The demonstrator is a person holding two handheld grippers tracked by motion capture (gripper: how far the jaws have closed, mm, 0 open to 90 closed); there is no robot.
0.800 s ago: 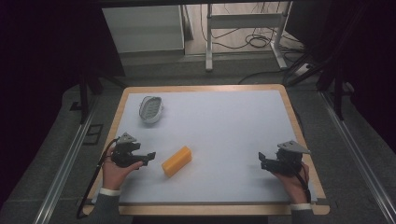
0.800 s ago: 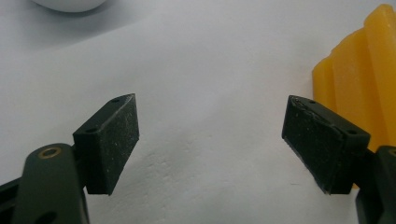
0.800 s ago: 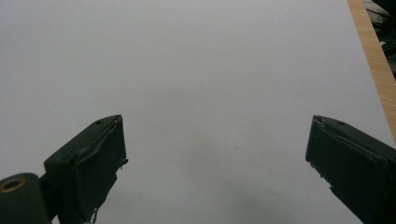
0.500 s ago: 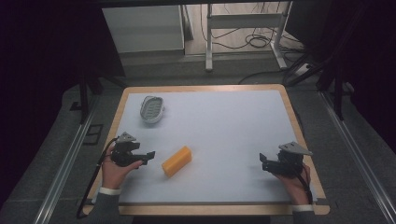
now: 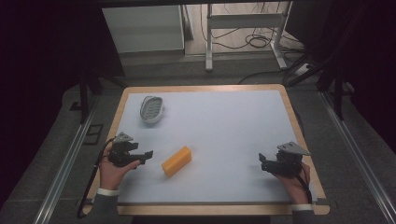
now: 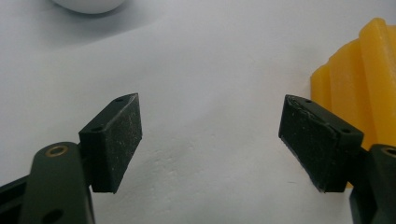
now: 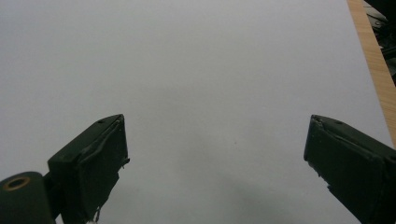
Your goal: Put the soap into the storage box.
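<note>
You are at the approach step: your left gripper [image 5: 148, 154] rests low on the pale grey desk [image 5: 224, 121] with its jaws spread wide and nothing between them, aimed toward the yellow-orange ridged rectangular block [image 5: 177, 161]. That block lies flat on the desk just beside the gripper, nearer the front-left; in the left gripper view it [image 6: 362, 88] sits off to one side, past the far jaw rather than in the gap. Your right gripper [image 5: 263, 162] waits well apart near the desk's right edge, also wide open and empty. A white oval slotted dish [image 5: 152, 108] stands farther back. Next, I judge, you need to swing the left gripper sideways until the block lies between the jaws, then close.
</note>
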